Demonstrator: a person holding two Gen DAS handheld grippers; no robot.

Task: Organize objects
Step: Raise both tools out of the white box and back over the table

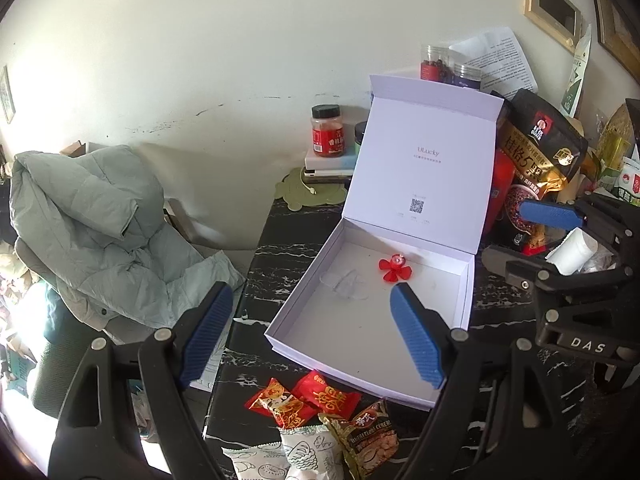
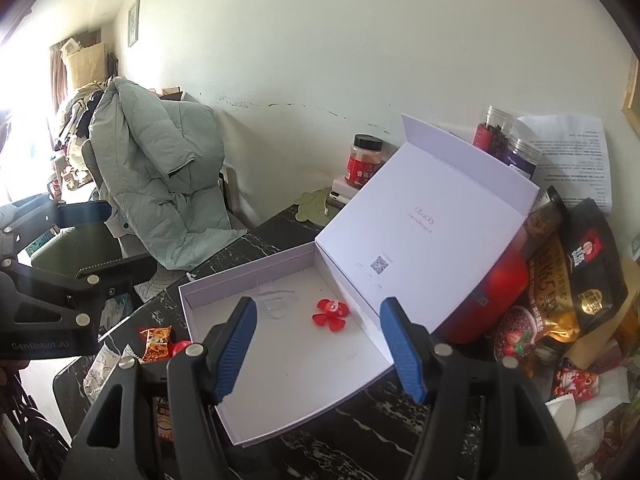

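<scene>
A white box lies open on the black marble table, its lid leaning back. Inside lie a red flower-shaped piece and a clear plastic piece. Several snack packets lie on the table in front of the box. My left gripper is open and empty above the box's near left corner; it also shows in the right wrist view. My right gripper is open and empty above the box; it also shows in the left wrist view.
A grey-green jacket hangs over a chair left of the table. A red jar stands on stacked items by the wall. Snack bags, jars and papers crowd the right side behind the lid.
</scene>
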